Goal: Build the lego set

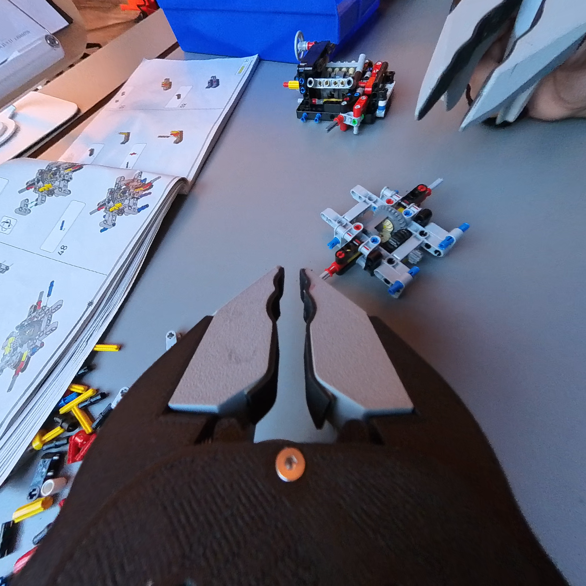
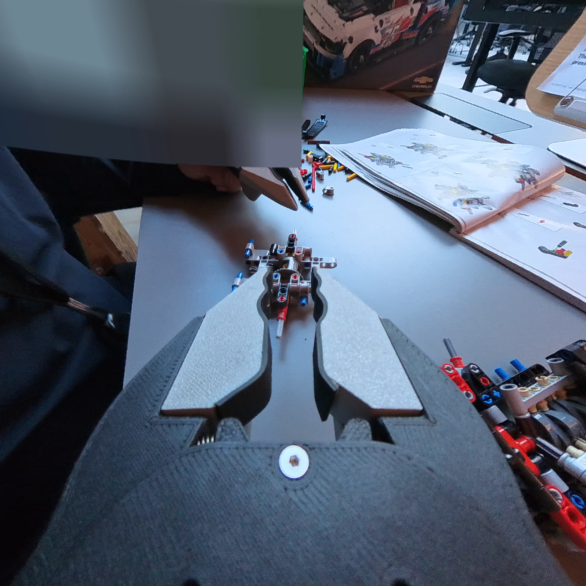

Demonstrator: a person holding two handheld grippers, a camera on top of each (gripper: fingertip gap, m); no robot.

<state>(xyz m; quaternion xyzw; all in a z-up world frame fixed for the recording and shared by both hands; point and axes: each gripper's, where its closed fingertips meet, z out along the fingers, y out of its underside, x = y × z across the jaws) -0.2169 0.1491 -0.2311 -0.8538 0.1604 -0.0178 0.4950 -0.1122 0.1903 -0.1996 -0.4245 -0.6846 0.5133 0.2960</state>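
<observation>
Left gripper (image 1: 291,274): lower centre of the left wrist view, jaws nearly together with a thin slit of bare table (image 1: 253,196) between the pads; nothing held. Grey gear frame (image 1: 393,236): flat on the table, right of centre in that view, just beyond and right of the left fingertips; its red-collared axle end lies close beside the right fingertip, contact not discernible. Right gripper (image 2: 287,276): centre of the right wrist view, jaws part open; the same frame shows between and beyond the fingertips there, but the left view has this gripper at upper right, well apart from the frame, holding nothing. Black-and-red assembly (image 1: 345,90): upper centre of the left view, in front of a blue bin (image 1: 260,28). Open instruction booklet (image 1: 95,203): left side. Loose yellow, red, black and blue pins (image 1: 66,421): lower left, beside the booklet. Person's sleeve (image 2: 47,317): left edge of the right view.
</observation>
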